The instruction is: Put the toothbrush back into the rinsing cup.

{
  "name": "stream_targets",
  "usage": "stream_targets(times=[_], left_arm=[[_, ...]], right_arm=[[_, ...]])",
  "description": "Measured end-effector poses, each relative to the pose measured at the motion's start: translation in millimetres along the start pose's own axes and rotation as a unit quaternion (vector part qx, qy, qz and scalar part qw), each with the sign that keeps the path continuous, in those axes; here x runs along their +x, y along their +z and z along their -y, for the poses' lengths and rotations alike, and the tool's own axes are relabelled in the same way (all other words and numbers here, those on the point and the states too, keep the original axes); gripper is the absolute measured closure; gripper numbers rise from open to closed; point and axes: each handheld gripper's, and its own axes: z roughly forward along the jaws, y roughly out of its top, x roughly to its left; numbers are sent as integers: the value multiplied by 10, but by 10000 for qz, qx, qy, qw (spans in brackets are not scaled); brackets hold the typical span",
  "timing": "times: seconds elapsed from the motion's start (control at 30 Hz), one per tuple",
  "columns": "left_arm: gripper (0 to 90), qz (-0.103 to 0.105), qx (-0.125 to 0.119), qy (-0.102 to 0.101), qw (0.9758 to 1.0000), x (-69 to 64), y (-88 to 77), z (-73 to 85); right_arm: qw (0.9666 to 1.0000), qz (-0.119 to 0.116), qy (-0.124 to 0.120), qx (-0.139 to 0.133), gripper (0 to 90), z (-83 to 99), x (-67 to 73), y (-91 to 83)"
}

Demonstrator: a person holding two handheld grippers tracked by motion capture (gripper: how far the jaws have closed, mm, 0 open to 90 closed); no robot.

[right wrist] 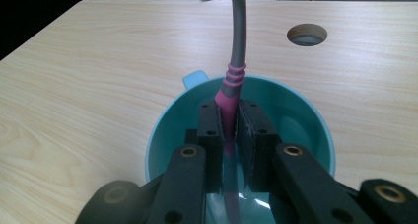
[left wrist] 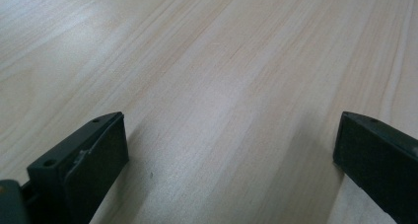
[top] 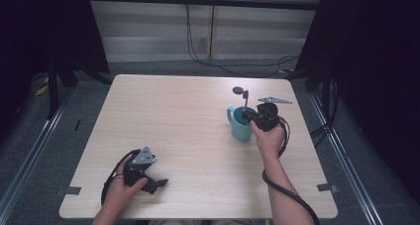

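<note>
At right of centre in the high view, the right gripper [top: 252, 117] sits over the teal mug [top: 240, 127], jaws pinched tight on the pink lower part of a toothbrush [right wrist: 235, 46], whose grey neck rises to a head near the top edge of the right gripper view. The mug stands on the wooden table [top: 188, 111], handle toward the left of the frame, with some clear liquid low in its bowl. The step in hand looks like standing or swishing the brush in the mug. To do it well: keep the pinch firm on the pink grip, keep the handle near upright and centred in the mouth so it clears the rim [right wrist: 162, 120], and lower straight down rather than sideways, since a push on the wall could tip or slide the mug. Nothing steadies the mug, so move slowly. At lower left of the high view the left gripper [top: 157, 183] rests low near the table's front edge, jaws spread wide with only bare wood between them, well apart from the mug. A round hole [right wrist: 306, 34] lies in the tabletop beyond the mug.
</note>
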Motion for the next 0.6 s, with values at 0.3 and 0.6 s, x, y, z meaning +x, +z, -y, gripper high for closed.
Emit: stream_targets(times=[0.3,0.6], left_arm=[[0,8,1,-6,10000,-1,0,0],[0,11,0,-7,10000,0,0,0]], right_arm=[[10000,39,-59,43,806,-16,14,17],[9999,55,-118,56,768,-35,26,20]])
